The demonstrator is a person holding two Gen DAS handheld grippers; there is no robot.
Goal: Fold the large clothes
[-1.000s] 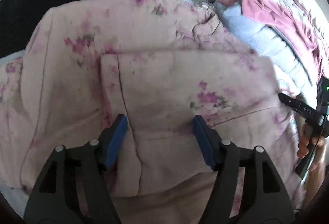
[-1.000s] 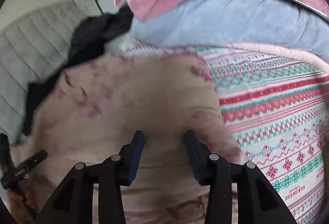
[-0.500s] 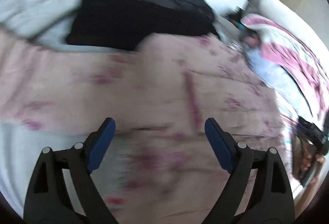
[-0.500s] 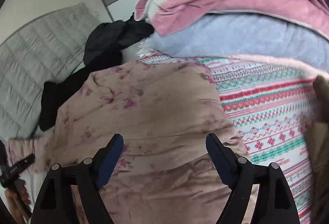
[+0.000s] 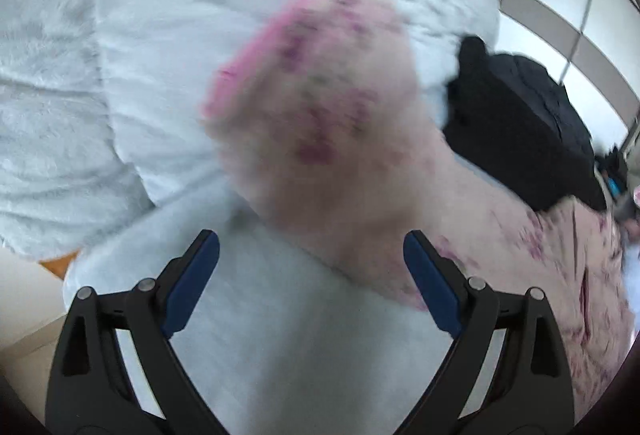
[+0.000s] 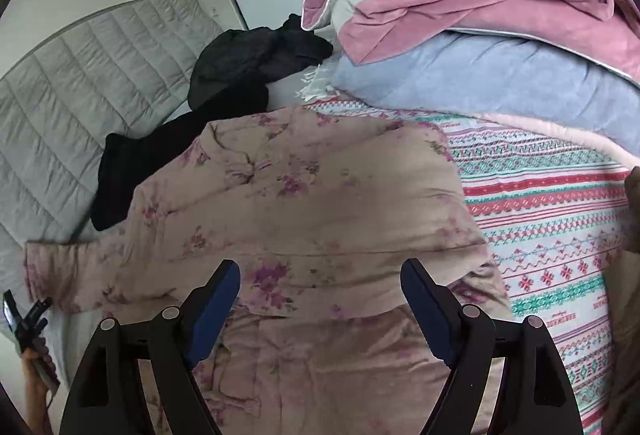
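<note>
Gaping empty: 2 tongs, L [image 5: 311, 267] & R [image 6: 320, 297], over 1 floral jacket [image 6: 320, 195].

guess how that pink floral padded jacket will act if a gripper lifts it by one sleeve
The floral jacket would probably droop, not hold shape: it lies creased and folded over itself. Its quilted, puffy look suggests bulk without much weight. The outstretched sleeve likely trails behind, dragging on the bed.

Soft daylight; left view motion-blurred, fisheye edges dark
</note>
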